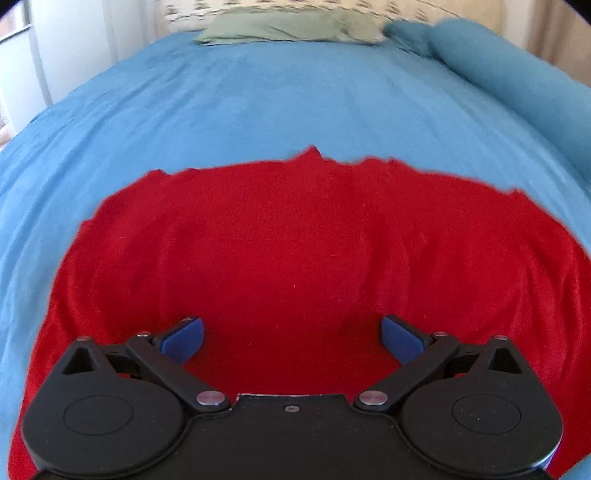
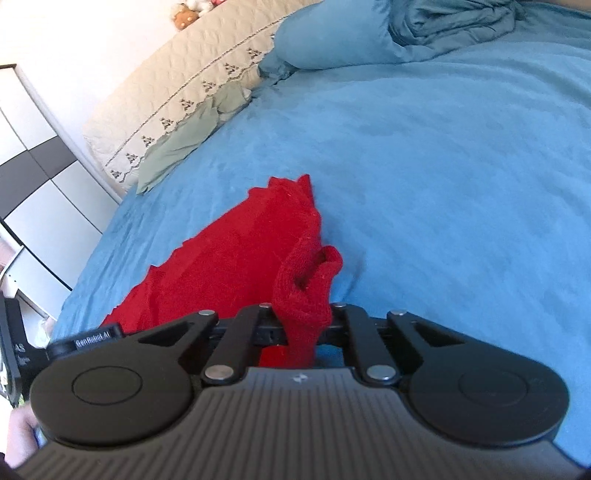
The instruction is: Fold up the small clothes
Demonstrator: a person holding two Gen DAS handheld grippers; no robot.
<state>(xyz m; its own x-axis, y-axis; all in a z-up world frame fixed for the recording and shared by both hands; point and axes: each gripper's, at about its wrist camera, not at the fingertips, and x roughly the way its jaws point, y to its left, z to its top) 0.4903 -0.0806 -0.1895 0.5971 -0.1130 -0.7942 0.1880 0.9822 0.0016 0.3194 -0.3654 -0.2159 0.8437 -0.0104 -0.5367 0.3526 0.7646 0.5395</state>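
A red knitted garment (image 1: pixel 295 243) lies spread on the blue bed cover (image 1: pixel 258 99). My left gripper (image 1: pixel 293 338) is open, its blue pads (image 1: pixel 183 338) wide apart just above the near part of the garment, holding nothing. In the right wrist view the same red garment (image 2: pixel 236 258) stretches to the left. My right gripper (image 2: pixel 302 314) is shut on a bunched edge of it, and the red cloth sticks up between the jaws and hides the fingertips.
A green folded cloth (image 1: pixel 284 27) lies at the far end of the bed by a beige quilted headboard (image 2: pixel 177 85). A blue pillow (image 2: pixel 332 37) and rumpled blue bedding (image 1: pixel 517 74) lie at the right. A white and grey wardrobe (image 2: pixel 40 184) stands beside the bed.
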